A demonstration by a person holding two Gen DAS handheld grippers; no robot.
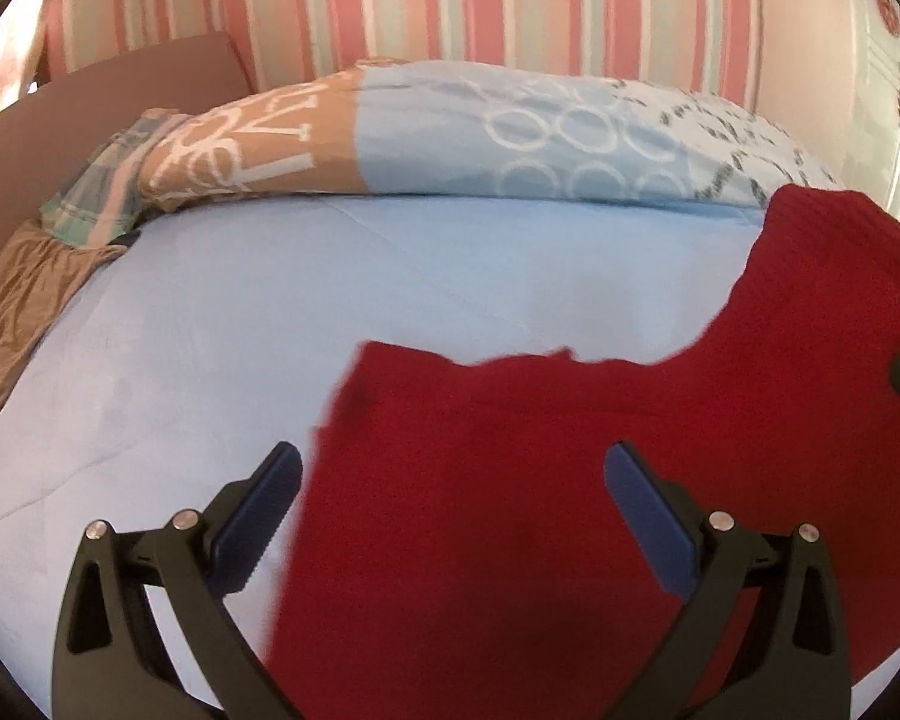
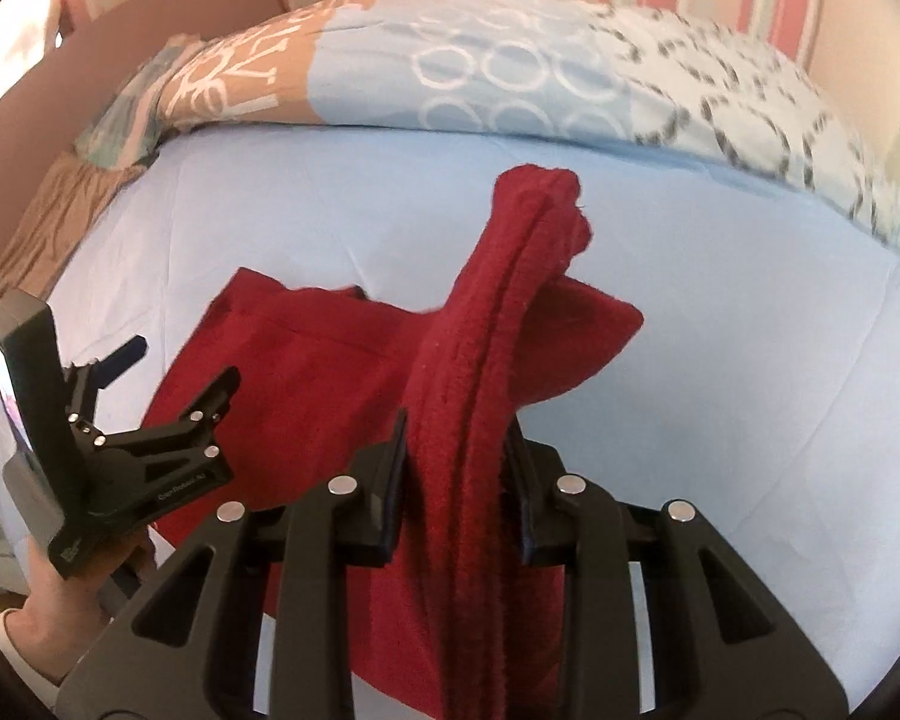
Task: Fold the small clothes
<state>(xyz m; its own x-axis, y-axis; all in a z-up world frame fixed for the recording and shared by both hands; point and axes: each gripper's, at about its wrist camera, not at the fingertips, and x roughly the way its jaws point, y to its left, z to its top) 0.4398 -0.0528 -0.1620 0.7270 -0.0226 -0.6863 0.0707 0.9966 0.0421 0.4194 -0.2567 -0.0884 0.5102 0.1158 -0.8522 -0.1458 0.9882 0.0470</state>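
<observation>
On the pale blue bedsheet (image 1: 270, 300) lay the red garment (image 1: 510, 510), its bunched edge clamped in the right gripper (image 2: 457, 468) toward six o'clock, while the left gripper (image 1: 453, 480) hung spread wide, best carried across slowly and level.

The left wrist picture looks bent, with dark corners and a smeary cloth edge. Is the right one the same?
Left wrist view: the fisheye lens bows the blue sheet and blacks out the corners; the red garment has a motion-blurred left edge. Right wrist view: same bowing and dark corners, with the patterned quilt smeared at right, while the garment's knit between the right gripper stays fairly crisp.
</observation>
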